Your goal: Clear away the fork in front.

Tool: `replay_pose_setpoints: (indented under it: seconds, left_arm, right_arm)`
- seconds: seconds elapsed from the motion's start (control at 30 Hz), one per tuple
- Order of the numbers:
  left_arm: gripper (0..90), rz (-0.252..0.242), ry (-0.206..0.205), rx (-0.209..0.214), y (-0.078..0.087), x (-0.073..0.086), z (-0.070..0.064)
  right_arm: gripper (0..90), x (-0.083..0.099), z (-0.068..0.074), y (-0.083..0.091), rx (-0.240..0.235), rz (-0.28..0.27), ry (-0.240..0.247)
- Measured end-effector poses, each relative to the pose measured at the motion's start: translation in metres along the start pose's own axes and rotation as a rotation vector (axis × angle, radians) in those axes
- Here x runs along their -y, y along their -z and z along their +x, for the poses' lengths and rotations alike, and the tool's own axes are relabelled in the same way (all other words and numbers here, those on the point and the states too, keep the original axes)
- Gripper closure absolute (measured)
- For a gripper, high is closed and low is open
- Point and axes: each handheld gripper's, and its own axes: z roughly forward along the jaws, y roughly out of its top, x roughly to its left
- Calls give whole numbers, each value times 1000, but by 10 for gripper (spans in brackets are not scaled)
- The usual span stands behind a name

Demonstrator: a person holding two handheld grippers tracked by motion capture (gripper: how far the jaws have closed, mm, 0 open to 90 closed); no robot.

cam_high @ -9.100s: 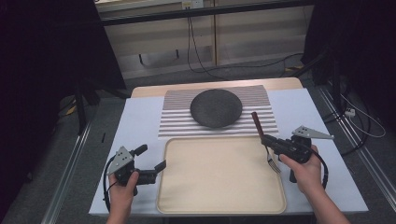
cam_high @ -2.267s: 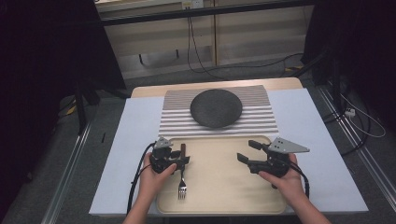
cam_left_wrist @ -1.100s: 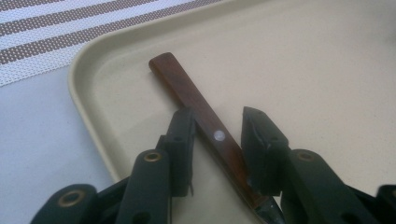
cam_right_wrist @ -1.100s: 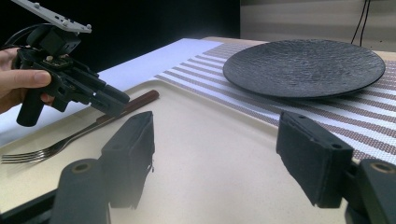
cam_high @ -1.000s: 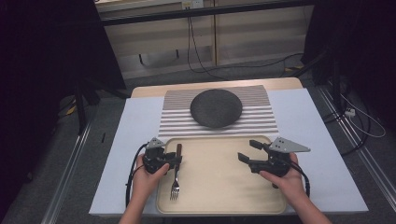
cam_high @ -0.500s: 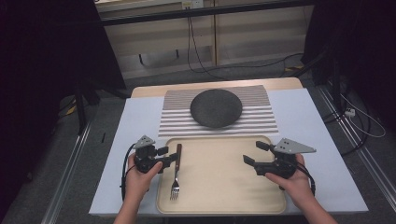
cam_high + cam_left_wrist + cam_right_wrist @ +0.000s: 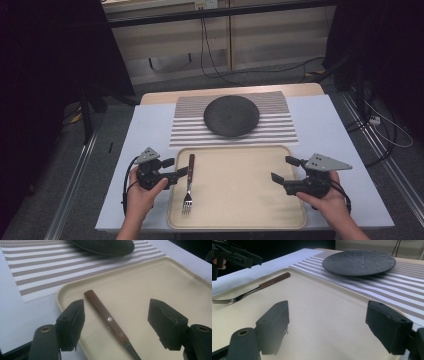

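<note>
A fork (image 7: 189, 184) with a brown wooden handle (image 7: 106, 316) lies flat on the left part of the beige tray (image 7: 240, 200), tines toward the person. My left gripper (image 7: 175, 169) stands open at the tray's left rim, just left of the handle, with nothing between its fingers. In the left gripper view the handle runs between the jaws without touching them. My right gripper (image 7: 284, 170) is open over the tray's right side, empty. The fork (image 7: 252, 291) shows far left in the right gripper view, with the left gripper (image 7: 234, 255) behind it.
A dark round plate (image 7: 231, 115) rests on a striped placemat (image 7: 282, 131) beyond the tray. A pale cloth (image 7: 145, 130) covers the table. Cables lie on the floor behind and to the right of the table.
The left gripper let go of the fork on the tray and drew back to the left rim, now open. The right gripper shifted slightly right, still open and empty.
</note>
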Motion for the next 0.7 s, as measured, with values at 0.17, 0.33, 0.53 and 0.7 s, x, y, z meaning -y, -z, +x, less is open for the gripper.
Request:
replay_pose_setpoints:
  seconds: [0.17, 0.33, 0.53, 0.7]
  left_arm:
    - [262, -7, 0, 2, 3, -2, 2]
    - [235, -15, -6, 6, 10, -2, 2]
    - [196, -30, -17, 8, 19, 1, 3]
    - [184, -22, -22, 6, 23, 5, 5]
  right_arm:
    - [188, 3, -3, 7, 12, 4, -1]
    - [185, 5, -6, 12, 20, 8, -2]
    - [180, 7, -7, 17, 27, 14, 5]
    - [178, 10, -7, 18, 33, 12, 8]
